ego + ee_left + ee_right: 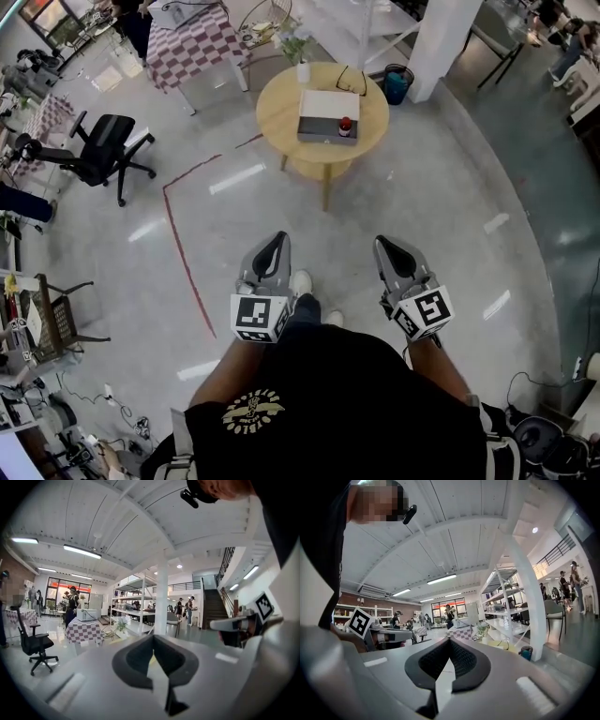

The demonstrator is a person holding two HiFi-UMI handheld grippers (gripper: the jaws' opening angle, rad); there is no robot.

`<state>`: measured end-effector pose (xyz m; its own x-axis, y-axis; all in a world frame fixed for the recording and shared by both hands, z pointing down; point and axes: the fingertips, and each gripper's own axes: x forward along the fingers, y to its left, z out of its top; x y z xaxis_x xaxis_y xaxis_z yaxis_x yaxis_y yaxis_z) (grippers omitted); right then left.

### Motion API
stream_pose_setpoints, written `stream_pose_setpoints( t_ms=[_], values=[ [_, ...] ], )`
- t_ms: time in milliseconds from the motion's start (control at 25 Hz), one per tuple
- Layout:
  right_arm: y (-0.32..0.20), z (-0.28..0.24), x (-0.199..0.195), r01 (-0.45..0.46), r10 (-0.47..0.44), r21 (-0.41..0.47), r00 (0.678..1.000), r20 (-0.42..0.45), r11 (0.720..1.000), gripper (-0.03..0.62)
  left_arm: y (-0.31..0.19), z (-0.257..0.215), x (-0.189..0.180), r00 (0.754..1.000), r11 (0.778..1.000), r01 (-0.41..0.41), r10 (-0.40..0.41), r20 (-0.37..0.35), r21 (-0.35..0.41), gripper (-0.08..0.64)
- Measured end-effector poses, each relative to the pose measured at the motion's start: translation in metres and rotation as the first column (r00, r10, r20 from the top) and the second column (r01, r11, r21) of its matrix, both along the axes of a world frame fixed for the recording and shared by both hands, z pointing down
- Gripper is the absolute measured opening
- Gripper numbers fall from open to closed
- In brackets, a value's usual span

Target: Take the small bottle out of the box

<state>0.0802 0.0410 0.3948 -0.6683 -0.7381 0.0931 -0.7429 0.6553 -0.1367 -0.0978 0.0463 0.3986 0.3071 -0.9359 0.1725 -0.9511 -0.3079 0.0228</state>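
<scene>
Jaws sit pressed together and empty on both the left gripper [273, 242] and the right gripper [392, 246]. Well apart from them, the small red-capped bottle [345, 126] stands inside a grey rectangular box [317, 130] on a round wooden table [277, 112].

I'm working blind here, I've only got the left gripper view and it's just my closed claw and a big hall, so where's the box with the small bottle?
Observer: The box sits on a round wooden table straight ahead of you, some way off across the floor.
Operator: Can you see the bottle itself?
Observer: Yes, a small bottle with a red cap sits at the box's right end.
Operator: And what's my other claw doing?
Observer: The right claw is shut with nothing in it.
</scene>
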Motion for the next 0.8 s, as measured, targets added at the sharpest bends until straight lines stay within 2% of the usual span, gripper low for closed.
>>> stream_pose_setpoints(
  t_ms=[480,800],
  values=[
    [-0.068,-0.007,-0.016,-0.036,0.036,0.006,0.999,-0.022,0.999,0.008,-0.079,-0.002,-0.018,0.999,0.999,-0.031,0.03,-0.027,-0.009,0.0],
    [-0.105,-0.015,-0.042,-0.054,0.054,0.007,0.998,-0.013,0.999,0.008,-0.117,-0.007,-0.037,0.997,0.998,-0.066,0.065,-0.04,-0.013,0.0]
  ],
)
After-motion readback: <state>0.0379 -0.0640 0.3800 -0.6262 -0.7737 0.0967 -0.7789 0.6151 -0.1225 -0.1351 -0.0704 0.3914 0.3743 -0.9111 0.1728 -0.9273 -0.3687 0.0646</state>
